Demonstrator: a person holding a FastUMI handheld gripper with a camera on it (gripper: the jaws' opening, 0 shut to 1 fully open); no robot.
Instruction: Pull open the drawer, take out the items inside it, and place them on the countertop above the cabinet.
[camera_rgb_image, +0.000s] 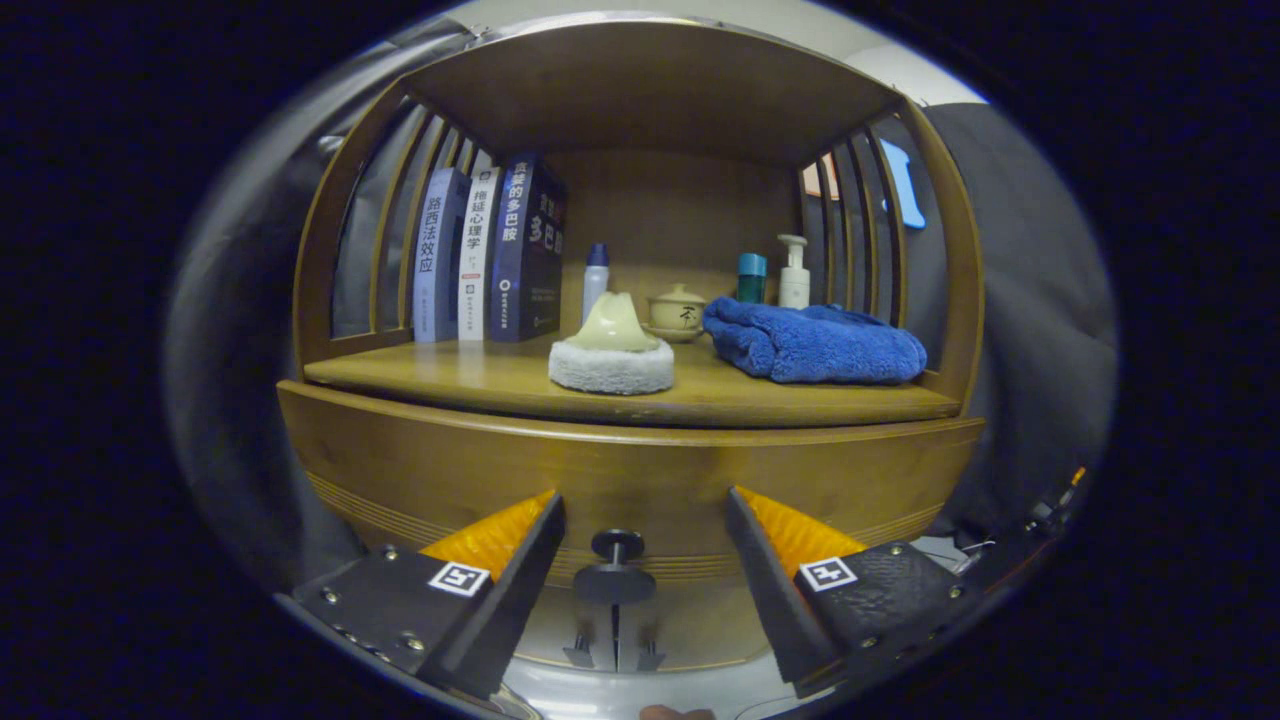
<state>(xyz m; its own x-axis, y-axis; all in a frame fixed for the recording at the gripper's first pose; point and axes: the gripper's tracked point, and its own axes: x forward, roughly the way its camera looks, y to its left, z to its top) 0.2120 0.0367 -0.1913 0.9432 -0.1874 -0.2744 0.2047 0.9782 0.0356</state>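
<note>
hand-held gripper (645, 505) open, drawer (620, 480) closed ahead

Cabinet (640, 470): wood, warm brown, smooth with a soft satin sheen; fine grooved lines run across the drawer front (640, 565). Worktop (500, 385) same wood, faintly glossy. Side slats (395, 230) wooden, smooth.

Towel (815, 343): thick terry cloth, fluffy, matt. Round pad (612, 367): rough fleecy fibre, under a smooth waxy-looking handle.

Books (490, 250): paper covers, slight gloss. Pump bottle (794, 272) and small bottle (595, 280): smooth plastic. Lidded cup (677, 307): glazed ceramic by the look.

Claw (640, 540), spread wide before the drawer knob (617, 545): ribbed fingers (500, 535), housings of grainy matt plastic.
</note>
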